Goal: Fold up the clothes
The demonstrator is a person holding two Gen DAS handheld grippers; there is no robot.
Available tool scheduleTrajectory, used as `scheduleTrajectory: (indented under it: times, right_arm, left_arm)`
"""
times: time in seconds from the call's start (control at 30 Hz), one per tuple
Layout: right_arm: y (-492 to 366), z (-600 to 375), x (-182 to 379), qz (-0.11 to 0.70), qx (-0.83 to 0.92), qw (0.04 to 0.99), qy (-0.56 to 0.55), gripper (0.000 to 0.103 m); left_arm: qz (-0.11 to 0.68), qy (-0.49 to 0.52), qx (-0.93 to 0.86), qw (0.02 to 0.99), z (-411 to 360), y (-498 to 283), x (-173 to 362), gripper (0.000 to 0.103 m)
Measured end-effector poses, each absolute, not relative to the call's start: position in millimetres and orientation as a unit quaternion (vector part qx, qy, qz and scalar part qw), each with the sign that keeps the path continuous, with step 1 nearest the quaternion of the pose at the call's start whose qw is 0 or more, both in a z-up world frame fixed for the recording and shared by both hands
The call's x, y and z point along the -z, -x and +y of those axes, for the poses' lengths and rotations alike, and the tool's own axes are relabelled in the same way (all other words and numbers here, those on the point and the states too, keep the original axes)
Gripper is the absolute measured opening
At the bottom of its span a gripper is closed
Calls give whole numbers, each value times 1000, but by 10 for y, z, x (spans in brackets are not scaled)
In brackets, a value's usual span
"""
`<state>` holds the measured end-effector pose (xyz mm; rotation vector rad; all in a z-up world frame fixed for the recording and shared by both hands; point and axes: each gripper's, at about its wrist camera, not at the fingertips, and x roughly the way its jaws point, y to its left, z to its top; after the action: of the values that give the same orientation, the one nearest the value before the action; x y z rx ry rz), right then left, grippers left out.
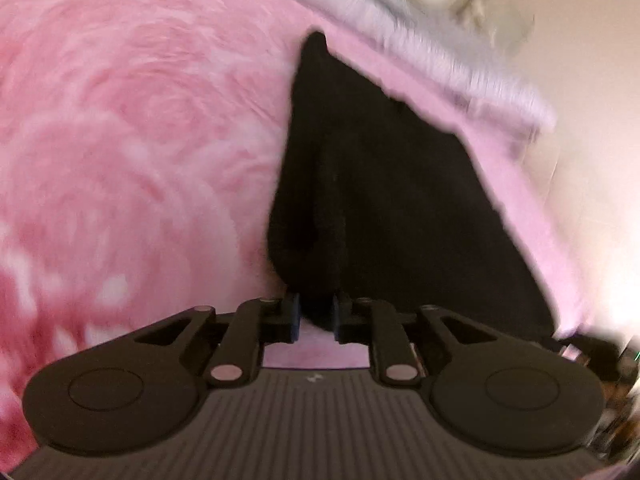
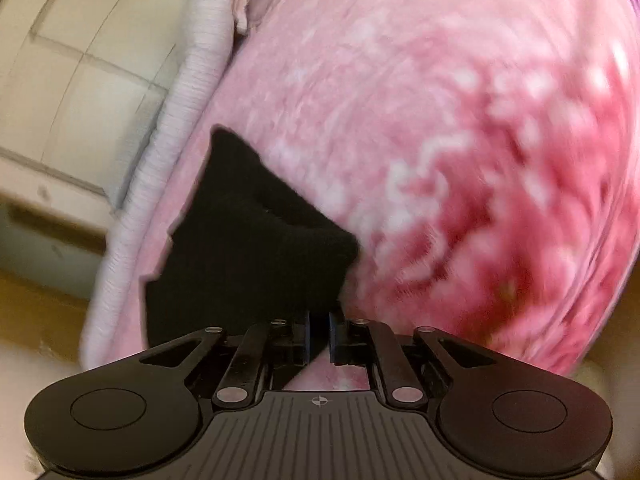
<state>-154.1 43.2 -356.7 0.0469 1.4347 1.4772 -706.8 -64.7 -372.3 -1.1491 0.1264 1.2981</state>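
Note:
A black garment (image 1: 400, 208) lies spread on a fluffy pink blanket (image 1: 120, 140), its far corner pointing away from me. In the left wrist view my left gripper (image 1: 316, 316) is shut on a thick bunched fold at the garment's near edge, and the cloth fills the gap between the pads. In the right wrist view the same black garment (image 2: 248, 240) lies left of centre on the pink blanket (image 2: 440, 120). My right gripper (image 2: 319, 338) is shut on its near corner, with a thin strip of black cloth pinched between the pads.
A white ribbed cover (image 1: 460, 68) runs along the blanket's edge, seen again as the white ribbed cover (image 2: 192, 92) in the right wrist view. Beyond it are pale cabinet panels (image 2: 80, 60) and a wooden floor (image 2: 36, 312). Both views are blurred.

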Motion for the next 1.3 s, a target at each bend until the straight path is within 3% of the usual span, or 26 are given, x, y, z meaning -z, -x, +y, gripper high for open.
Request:
scheduleTrajectory:
  times: [0.13, 0.3, 0.53, 0.57, 0.6, 0.63, 0.77, 0.83, 0.87, 0.9, 1.03, 1.1, 1.3]
  right_arm:
    - [1469, 405, 3441, 577, -627, 523, 22, 16]
    - [1624, 268, 2994, 419, -662, 614, 96, 26]
    - [2386, 300, 3098, 265, -741, 576, 219, 27]
    - [2463, 313, 3191, 253, -732, 583, 245, 27]
    - [2493, 327, 3335, 245, -722, 586, 276, 26]
    - [2487, 290, 3401, 229, -724, 590, 274, 26]
    - [2545, 319, 3324, 250, -704, 598, 288, 26]
    - [2536, 283, 3199, 263, -690, 608, 292, 27]
    - [2535, 232, 3133, 264, -689, 614, 280, 27]
    - [2526, 175, 3099, 273, -692, 613, 265, 28]
    - [2564, 164, 3272, 330, -695, 585, 258, 35]
    - [2609, 140, 3360, 316, -694, 590, 266, 35]
    - [2625, -39, 3085, 342, -694, 581, 253, 35]
  left_arm:
    - [30, 507, -591, 627, -777, 7203, 3597, 22]
    - [32, 452, -644, 617, -918, 7184, 3298, 21]
    - [161, 378, -628, 661, -604, 6514, 3324, 23]
    - [182, 374, -629, 657, -550, 6433, 3380, 18]
    - [189, 377, -636, 646, -515, 6419, 3447, 6]
    - [181, 384, -642, 638, -513, 6451, 3474, 5]
    - [199, 392, -646, 624, -557, 6417, 3295, 5]
    - [214, 382, -652, 619, -638, 6334, 3177, 14]
    - [222, 373, -654, 619, -672, 6271, 3160, 28]
    - [230, 366, -656, 619, -692, 6208, 3164, 34]
    - [267, 375, -654, 600, -657, 6064, 3338, 33]
    - [285, 378, -661, 582, -677, 6043, 3381, 30]
    - [286, 364, -669, 582, -875, 5915, 3170, 31]
